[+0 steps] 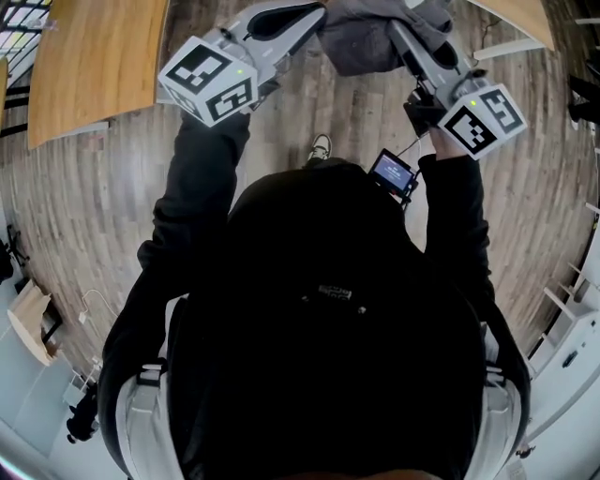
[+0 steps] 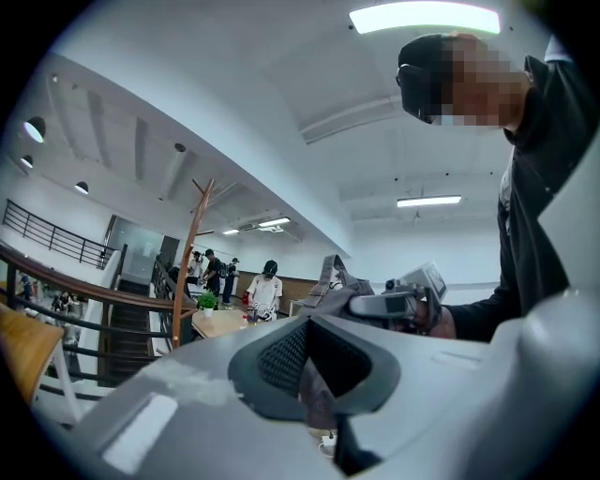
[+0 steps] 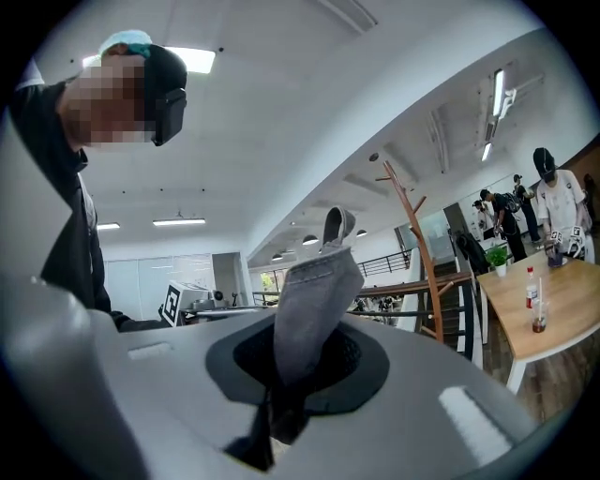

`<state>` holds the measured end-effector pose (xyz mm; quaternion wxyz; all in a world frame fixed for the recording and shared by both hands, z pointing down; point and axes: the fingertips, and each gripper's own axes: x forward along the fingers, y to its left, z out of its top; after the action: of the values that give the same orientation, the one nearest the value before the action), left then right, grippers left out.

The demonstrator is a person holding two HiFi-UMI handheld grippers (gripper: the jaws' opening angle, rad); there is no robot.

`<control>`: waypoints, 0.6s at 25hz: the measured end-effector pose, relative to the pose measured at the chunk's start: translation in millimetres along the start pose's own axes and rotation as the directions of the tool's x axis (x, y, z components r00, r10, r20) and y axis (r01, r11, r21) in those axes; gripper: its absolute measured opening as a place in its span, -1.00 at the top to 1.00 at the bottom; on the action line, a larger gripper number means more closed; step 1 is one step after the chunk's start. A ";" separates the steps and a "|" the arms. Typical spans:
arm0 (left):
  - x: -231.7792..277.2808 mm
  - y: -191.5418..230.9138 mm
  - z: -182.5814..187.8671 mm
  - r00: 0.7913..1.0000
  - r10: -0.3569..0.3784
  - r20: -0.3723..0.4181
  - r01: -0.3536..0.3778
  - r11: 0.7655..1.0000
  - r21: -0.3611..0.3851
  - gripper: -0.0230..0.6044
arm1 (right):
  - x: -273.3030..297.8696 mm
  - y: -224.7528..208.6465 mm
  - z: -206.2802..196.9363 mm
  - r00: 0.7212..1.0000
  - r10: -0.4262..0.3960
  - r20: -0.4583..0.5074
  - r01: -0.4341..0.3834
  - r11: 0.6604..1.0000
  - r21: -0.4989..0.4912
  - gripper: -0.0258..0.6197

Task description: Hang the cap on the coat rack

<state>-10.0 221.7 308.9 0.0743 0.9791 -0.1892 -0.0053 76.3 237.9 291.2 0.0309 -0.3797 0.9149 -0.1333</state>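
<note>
I'm holding the cap [image 1: 361, 42] up.
Fingers of left gripper [image 1: 314, 21] and right gripper [image 1: 401, 33] pinch it (rack [image 3: 419, 253] beyond).

The cap [image 3: 314, 291] is grey, the coat rack [image 3: 422, 255] brown.

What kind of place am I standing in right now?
Probably a large open office or workshop hall: a plank floor, wooden table, a railed staircase, ceiling strip lights and a coat rack.
</note>
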 end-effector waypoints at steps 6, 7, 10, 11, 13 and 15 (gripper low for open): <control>-3.5 2.0 5.7 1.000 0.013 0.014 -0.013 1.000 0.015 0.92 | 3.4 0.1 3.7 1.000 0.002 0.005 -0.002 1.000 -0.007 0.77; -2.6 0.9 6.0 1.000 0.006 0.009 -0.006 1.000 0.020 0.92 | 2.9 0.2 4.8 1.000 0.002 0.008 -0.002 1.000 -0.007 0.77; -1.2 0.4 8.8 1.000 -0.008 0.003 0.008 0.999 0.037 0.92 | 1.3 0.1 6.3 1.000 0.001 0.012 -0.001 1.000 -0.005 0.77; -0.5 -0.1 11.5 1.000 -0.010 0.008 0.010 0.999 0.040 0.92 | 0.9 0.0 6.6 1.000 0.000 0.014 0.000 1.000 -0.005 0.77; 1.9 -0.5 19.3 1.000 -0.015 0.021 0.015 0.999 0.043 0.92 | 0.5 0.3 9.9 1.000 -0.004 0.019 0.004 1.000 -0.003 0.77; 6.4 4.1 36.3 0.999 -0.030 0.034 0.028 0.998 0.048 0.92 | 5.2 1.6 24.7 1.000 -0.009 0.023 0.010 1.000 -0.011 0.77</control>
<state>-7.0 210.4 273.7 0.0476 0.9830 -0.1763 -0.0187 75.4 230.0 267.3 0.0386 -0.3856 0.9135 -0.1238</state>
